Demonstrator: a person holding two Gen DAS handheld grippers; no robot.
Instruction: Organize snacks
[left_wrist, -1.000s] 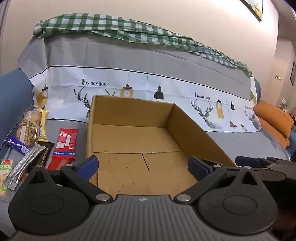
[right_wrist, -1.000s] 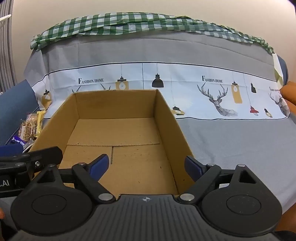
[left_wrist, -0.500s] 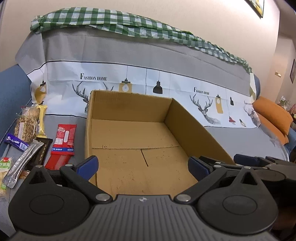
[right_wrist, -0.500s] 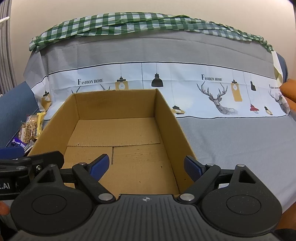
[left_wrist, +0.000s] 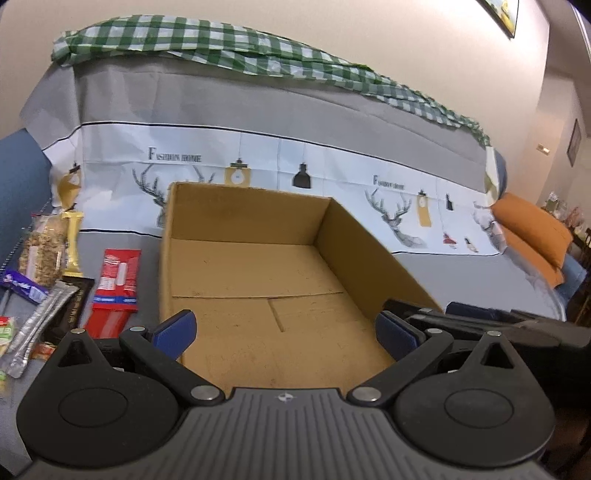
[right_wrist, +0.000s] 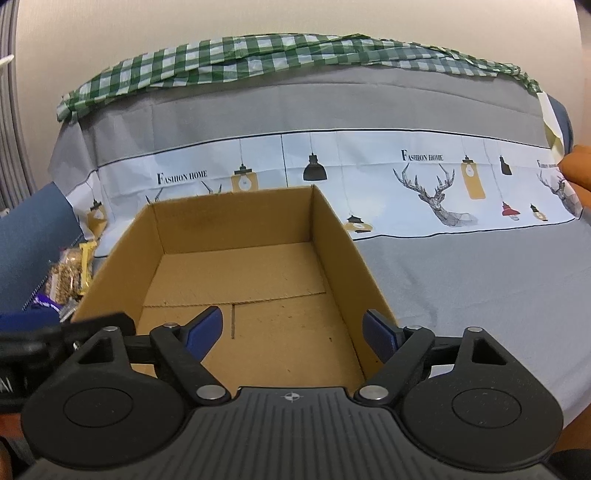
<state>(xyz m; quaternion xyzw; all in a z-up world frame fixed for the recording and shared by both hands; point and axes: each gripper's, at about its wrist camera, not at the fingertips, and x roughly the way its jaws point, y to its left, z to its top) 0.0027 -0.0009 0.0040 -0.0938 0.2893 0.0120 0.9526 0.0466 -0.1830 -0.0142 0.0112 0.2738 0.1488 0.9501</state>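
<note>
Snacks (left_wrist: 55, 284) lie left of the cardboard box (left_wrist: 255, 229). Left gripper (left_wrist: 284, 330) gapes empty before the box; right gripper (right_wrist: 293, 330), jaws just narrowing, holds nothing.

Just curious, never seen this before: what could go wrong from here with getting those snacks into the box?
The snacks lie overlapped left of the box, so the left hand-held gripper might pinch two wrappers together. The red packet lies flat and may slip. Both grippers sit close together and could bump.

surface: grey sofa cover (right_wrist: 480, 280) | on it: cardboard box (left_wrist: 258, 269), snack packs (left_wrist: 118, 280) left of box
</note>
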